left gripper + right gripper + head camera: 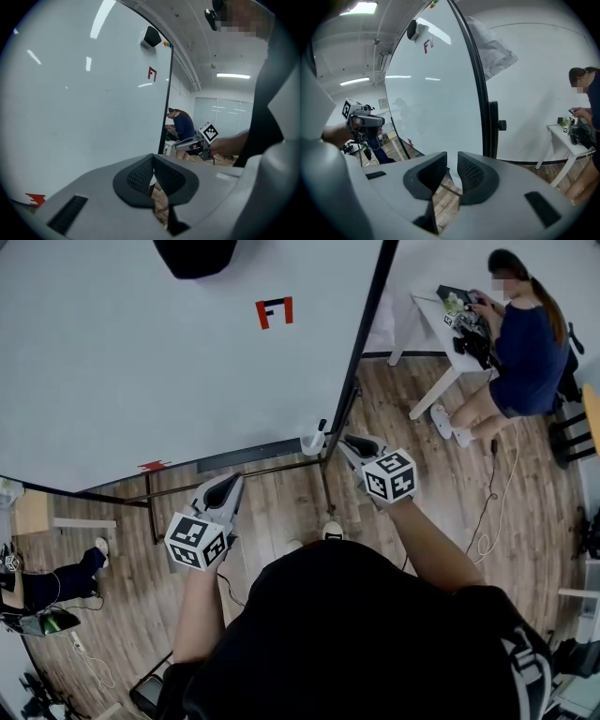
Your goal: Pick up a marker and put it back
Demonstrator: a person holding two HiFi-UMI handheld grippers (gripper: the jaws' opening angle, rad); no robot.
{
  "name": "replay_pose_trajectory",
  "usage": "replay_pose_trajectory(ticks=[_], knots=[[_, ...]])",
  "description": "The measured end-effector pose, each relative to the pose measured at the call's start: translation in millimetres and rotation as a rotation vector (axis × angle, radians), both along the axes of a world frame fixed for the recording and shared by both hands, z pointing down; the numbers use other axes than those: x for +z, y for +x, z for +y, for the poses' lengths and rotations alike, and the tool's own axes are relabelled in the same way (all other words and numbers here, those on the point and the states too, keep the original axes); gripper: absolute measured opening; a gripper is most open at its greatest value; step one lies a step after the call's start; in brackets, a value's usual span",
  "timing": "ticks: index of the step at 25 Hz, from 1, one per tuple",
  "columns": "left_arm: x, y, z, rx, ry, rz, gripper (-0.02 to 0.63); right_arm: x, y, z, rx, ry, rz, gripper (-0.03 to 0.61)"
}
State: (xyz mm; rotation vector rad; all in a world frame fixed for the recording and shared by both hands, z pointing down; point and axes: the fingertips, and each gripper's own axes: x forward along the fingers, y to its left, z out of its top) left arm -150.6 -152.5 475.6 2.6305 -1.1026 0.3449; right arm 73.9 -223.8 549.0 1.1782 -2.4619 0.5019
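Note:
A dark marker (322,426) stands upright in a small white cup (311,443) at the lower right corner of the big whiteboard (141,362). My right gripper (350,441) hovers just right of that cup; its jaws stand a narrow gap apart with nothing between them (452,164). My left gripper (228,481) is held lower left, near the board's bottom edge, with its pads pressed together and empty (153,161). Neither gripper view shows the marker clearly. A red F-shaped mark (274,312) sits high on the board.
The board's black frame (370,315) and floor rails (234,472) run between the grippers. A person (525,343) works at a white table (436,315) at the back right. Cables (487,512) trail on the wooden floor; another person's legs (56,582) are at left.

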Motion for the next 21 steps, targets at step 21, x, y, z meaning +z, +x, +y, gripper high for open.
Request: replay_pose_trajectory(ticks=[21], knots=[[2, -21, 11, 0.043, 0.002, 0.000, 0.012, -13, -13, 26, 0.037, 0.025, -0.006, 0.057]])
